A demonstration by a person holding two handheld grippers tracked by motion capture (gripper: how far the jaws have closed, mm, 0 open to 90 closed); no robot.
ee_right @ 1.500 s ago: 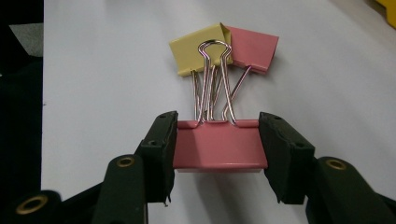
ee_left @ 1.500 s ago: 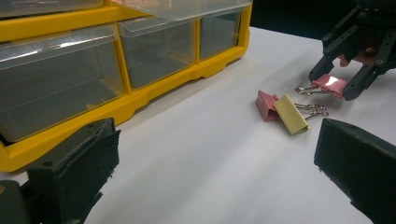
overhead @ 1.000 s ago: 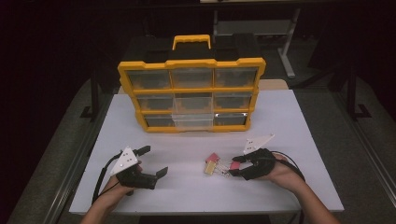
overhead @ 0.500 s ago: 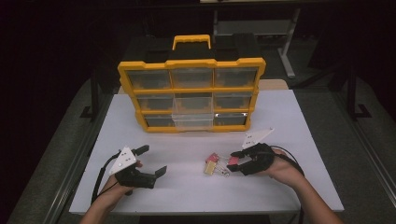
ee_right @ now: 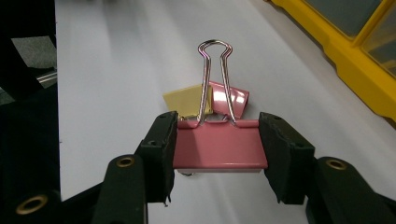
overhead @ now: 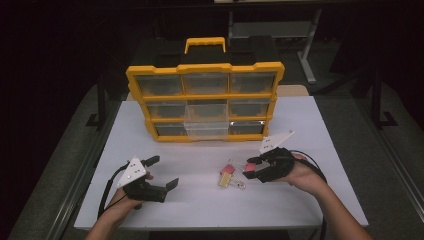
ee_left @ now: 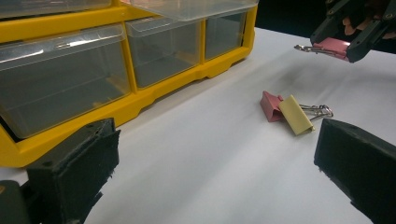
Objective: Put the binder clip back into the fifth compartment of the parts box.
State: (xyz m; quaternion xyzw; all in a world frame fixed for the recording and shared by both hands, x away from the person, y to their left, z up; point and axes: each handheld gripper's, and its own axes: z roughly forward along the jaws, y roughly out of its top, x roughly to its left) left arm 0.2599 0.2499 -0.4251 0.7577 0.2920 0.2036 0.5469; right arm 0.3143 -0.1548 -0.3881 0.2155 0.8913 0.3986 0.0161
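Right gripper [overhead: 251,168] lifts its clamped pink binder clip [ee_right: 218,145] higher off the white table [overhead: 310,130], dark room behind, left gripper [overhead: 162,172] gaping empty.

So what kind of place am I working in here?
Likely a lab or workshop bench set up for sorting small parts. A white table stands in a dark room, a yellow drawer organizer sits on it, and binder clips lie in front. A metal table frame stands behind.
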